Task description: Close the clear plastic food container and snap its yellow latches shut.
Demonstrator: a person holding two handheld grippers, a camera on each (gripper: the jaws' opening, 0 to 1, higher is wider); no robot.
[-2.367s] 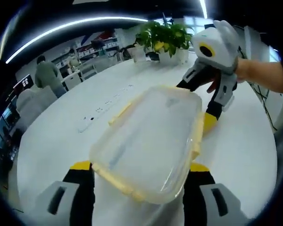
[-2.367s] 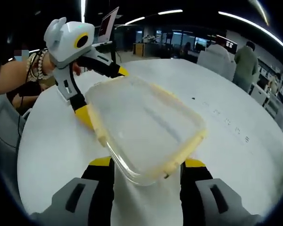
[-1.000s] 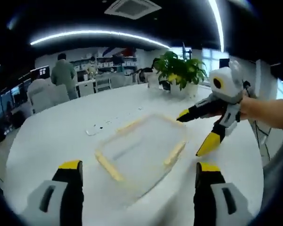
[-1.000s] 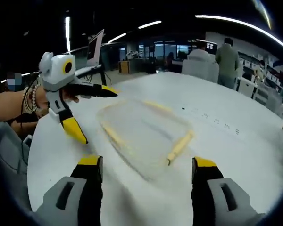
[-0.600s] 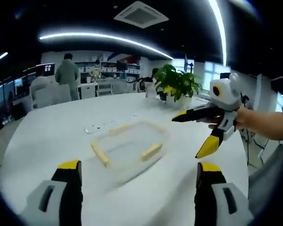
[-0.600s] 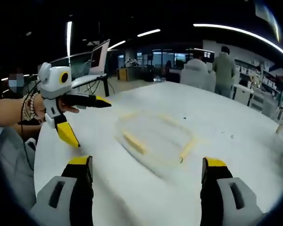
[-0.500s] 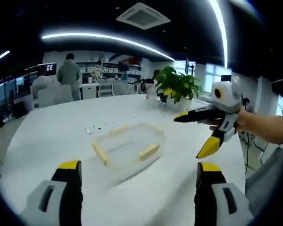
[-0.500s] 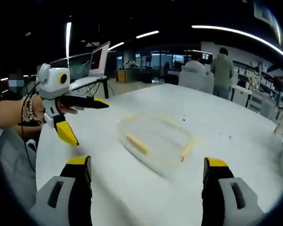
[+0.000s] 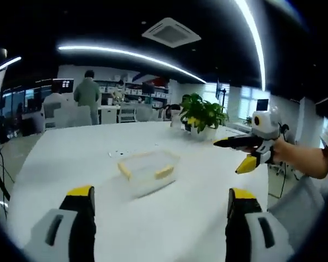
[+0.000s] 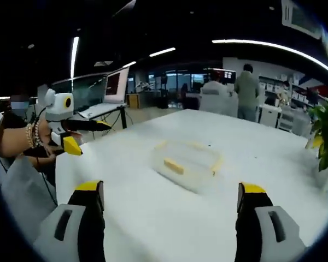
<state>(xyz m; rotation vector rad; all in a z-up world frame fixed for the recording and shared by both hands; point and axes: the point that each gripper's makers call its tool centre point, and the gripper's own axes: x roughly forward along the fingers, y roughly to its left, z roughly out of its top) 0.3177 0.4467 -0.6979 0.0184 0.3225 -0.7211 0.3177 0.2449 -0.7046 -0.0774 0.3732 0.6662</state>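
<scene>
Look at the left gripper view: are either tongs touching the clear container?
No: the container sits alone on the table, both tongs open and apart.

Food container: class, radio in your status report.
Left tool open, right tool open, both clear. Food container on white table, lid on. Nothing in the way.

Bare table [image 9: 71, 158] all around container [image 9: 147, 170]
</scene>
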